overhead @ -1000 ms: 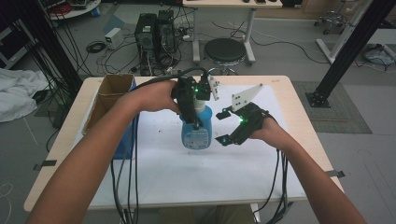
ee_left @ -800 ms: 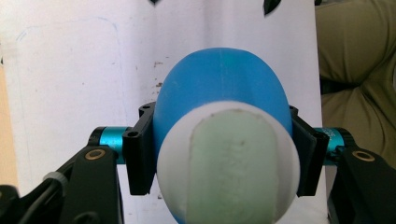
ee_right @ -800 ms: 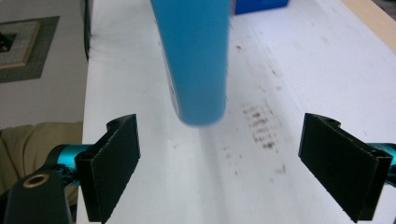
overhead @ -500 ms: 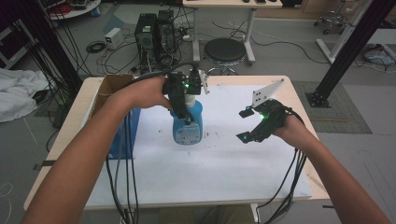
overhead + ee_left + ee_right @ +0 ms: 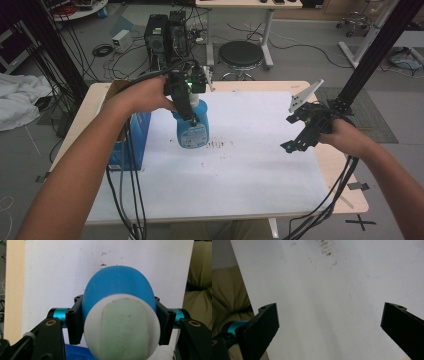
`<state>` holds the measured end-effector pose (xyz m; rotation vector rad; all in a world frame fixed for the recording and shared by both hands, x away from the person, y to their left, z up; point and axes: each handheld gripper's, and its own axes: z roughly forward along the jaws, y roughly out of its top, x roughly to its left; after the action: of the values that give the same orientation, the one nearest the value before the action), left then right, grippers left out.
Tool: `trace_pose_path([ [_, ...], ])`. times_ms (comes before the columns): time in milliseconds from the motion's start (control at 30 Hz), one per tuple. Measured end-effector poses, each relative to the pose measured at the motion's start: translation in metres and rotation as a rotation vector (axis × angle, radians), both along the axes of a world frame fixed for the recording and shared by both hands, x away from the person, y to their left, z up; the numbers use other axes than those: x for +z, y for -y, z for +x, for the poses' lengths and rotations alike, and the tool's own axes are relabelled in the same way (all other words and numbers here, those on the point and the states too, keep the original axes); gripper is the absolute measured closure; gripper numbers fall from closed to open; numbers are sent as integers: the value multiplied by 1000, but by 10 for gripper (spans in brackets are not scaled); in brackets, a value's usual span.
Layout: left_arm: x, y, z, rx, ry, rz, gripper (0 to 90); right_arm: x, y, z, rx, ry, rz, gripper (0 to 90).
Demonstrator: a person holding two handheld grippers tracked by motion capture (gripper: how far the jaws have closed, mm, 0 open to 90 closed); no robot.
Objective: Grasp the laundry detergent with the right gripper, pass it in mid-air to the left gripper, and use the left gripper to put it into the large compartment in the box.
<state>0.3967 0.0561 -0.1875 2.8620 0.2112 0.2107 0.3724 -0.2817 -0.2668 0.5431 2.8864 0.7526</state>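
A: What was hard to make out at the left?

B: The cardboard box [image 5: 117, 89] at the left edge of the surface [image 5: 345, 187] was mostly covered by the person's left forearm, and the blue carton [image 5: 131, 145] under that arm showed just one face. The left gripper [image 5: 186, 102] hid the neck and head of the blue spray bottle [image 5: 192, 131]; in the high view the lower body and label were what could be seen. In the left gripper view the bottle was cut off at the bottom, and its printing could not be read.

A: And its grip?

B: Its jaws were clamped on the bottle from both sides, high up. The bottle was at the middle left of the white sheet [image 5: 250, 175]; whether its base touched the sheet could not be told.

A: How much room was there?

B: Plenty. The middle and near part of the sheet lay bare apart from a patch of brown specks [image 5: 216, 144] just right of the bottle. The right gripper [image 5: 295, 134] was well apart from the bottle, above the sheet's right edge, its jaws spread wide with nothing between them, having just been opening.

A: The room beyond?

B: Past the far edge stood a black stool [image 5: 241, 52], computer towers [image 5: 162, 32] with loose cables on a grey floor, and a white cloth [image 5: 20, 100] far left.
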Motion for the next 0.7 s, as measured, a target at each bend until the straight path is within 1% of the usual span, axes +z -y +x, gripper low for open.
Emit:
trace_pose_path([
  [67,5,-3,1,16,0,-2,380,1,6,-2,-11,-1,-42,8],
  [100,8,-5,1,30,0,-6,380,1,9,-2,-17,-2,-55,8],
  [133,11,-7,2,41,1,-2,380,1,12,-3,-14,-5,-68,8],
  [200,16,-11,4,63,9,-9,380,1,16,-6,-11,-15,-83,8],
  [333,26,-22,7,118,23,-26,380,3,22,-10,9,-22,-82,9],
  [367,26,-22,7,118,23,-26,379,3,22,-10,9,-22,-82,9],
  [400,32,-29,8,142,25,-28,379,3,23,-11,17,-27,-82,9],
  [500,40,-38,7,180,34,-41,380,5,26,-14,20,-30,-102,9],
  [600,49,-49,8,224,33,-38,380,8,28,-15,24,-17,-90,9],
  [700,58,-59,8,259,37,-28,380,9,28,-16,25,-16,-90,9],
])
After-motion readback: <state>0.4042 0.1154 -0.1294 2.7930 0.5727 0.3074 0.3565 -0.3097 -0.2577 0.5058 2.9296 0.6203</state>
